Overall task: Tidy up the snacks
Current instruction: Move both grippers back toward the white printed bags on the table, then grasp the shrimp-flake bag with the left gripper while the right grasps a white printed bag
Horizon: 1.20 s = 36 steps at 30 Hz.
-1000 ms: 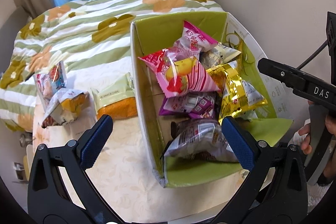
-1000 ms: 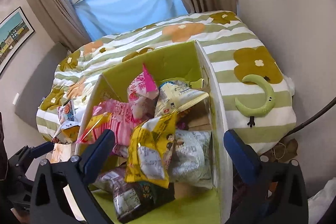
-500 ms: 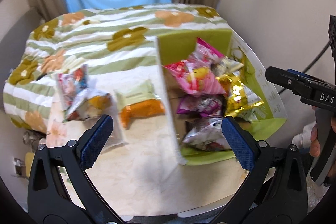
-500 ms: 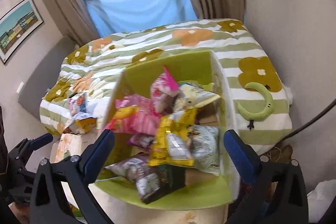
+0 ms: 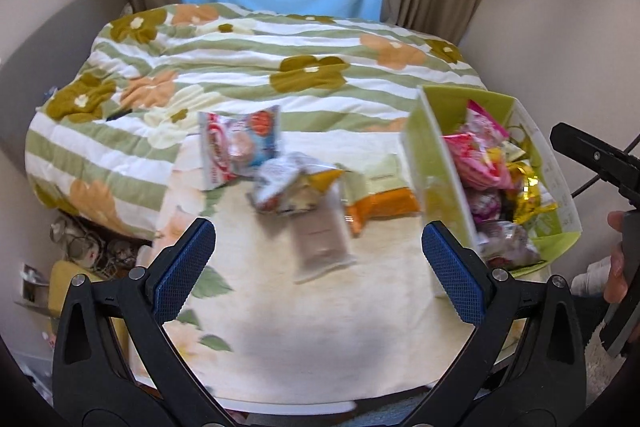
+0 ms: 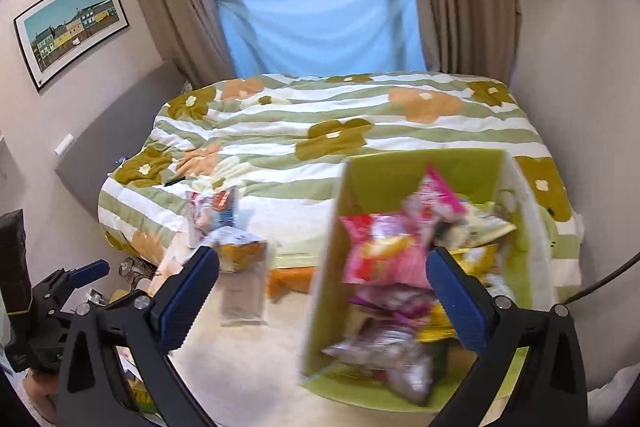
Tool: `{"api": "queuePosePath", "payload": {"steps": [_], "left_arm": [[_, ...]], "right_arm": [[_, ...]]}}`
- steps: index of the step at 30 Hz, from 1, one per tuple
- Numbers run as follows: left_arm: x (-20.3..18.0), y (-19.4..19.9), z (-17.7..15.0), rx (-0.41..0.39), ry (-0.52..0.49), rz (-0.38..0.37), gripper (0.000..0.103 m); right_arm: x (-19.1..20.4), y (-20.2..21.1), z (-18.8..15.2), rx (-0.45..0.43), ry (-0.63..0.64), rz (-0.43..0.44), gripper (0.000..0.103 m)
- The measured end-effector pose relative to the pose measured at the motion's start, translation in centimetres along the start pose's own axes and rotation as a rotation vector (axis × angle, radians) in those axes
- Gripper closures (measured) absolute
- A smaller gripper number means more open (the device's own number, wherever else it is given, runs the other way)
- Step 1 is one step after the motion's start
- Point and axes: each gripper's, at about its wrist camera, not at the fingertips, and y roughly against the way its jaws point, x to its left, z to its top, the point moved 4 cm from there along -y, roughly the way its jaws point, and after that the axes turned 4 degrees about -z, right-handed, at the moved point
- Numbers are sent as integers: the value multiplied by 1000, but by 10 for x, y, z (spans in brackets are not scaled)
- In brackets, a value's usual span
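Note:
A green cardboard box (image 5: pixel 440 163) (image 6: pixel 324 291) full of snack bags stands at the right on a cream floral cloth. Left of it lie loose snacks: a red and blue bag (image 5: pixel 240 151) (image 6: pixel 212 215), a white and yellow bag (image 5: pixel 292 183) (image 6: pixel 240 251), a pale flat packet (image 5: pixel 320 243) (image 6: pixel 242 297) and an orange and pale green bag (image 5: pixel 380 195) (image 6: pixel 288 277). My left gripper (image 5: pixel 316 271) is open and empty, back from the loose snacks. My right gripper (image 6: pixel 322 299) is open and empty, over the box's near left wall.
A bed with a green striped floral quilt (image 5: pixel 240 67) lies behind the cloth. Curtains and a blue sheet (image 6: pixel 320 27) hang at the window. Walls close in on the right. Clutter sits on the floor at the lower left (image 5: pixel 80 243).
Both grippers have pulled back and swung left, away from the box. The loose snacks now lie at the middle of the left view. Both stay open and empty.

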Motion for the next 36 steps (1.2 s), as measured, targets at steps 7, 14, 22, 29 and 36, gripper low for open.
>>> {"api": "queuePosePath", "payload": {"steps": [7, 14, 22, 29, 36], "left_arm": [[75, -6, 20, 21, -38, -53, 1], [128, -37, 52, 65, -108, -113, 1], [140, -99, 94, 112, -281, -169, 1], [128, -170, 118, 242, -490, -142, 1], [115, -229, 124, 382, -561, -243, 1]], "right_arm": [[66, -40, 1, 19, -110, 38, 0], [111, -84, -6, 68, -190, 9, 0], [133, -147, -18, 182, -227, -7, 0], [133, -195, -30, 288, -278, 8, 0], [125, -222, -34, 351, -321, 15, 0]]}}
